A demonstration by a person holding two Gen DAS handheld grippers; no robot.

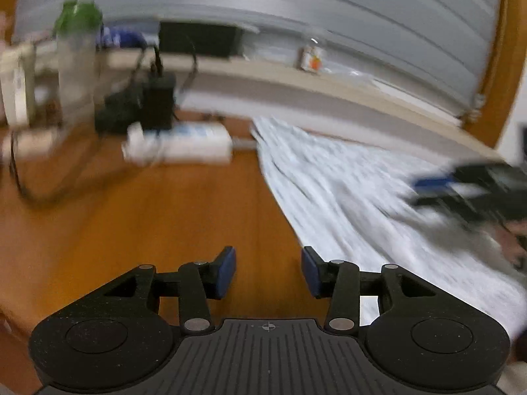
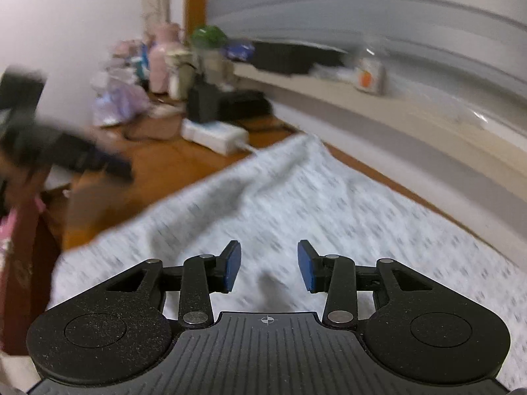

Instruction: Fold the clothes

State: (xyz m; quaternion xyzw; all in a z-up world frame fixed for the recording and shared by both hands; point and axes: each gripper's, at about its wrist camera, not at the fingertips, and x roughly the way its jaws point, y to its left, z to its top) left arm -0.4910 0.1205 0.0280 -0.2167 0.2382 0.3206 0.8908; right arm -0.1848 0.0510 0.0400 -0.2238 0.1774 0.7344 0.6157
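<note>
Surface: wooden table, white power strip at its back.
Cloth: pale patterned garment spread right of the strip.
Left gripper: fingers apart, empty, over wood beside the garment's edge.
Right gripper: fingers apart, empty, over the garment.

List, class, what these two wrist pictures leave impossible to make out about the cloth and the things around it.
- Patterned cloth: type of garment; both views blurred, edges cut off by the frame and the tongs' body.
- Cloth print: smeared by motion blur.
- Label of the white box: left view, blurred.
- Left tongs, right tongs: open; height above the table or the cloth unclear.
</note>
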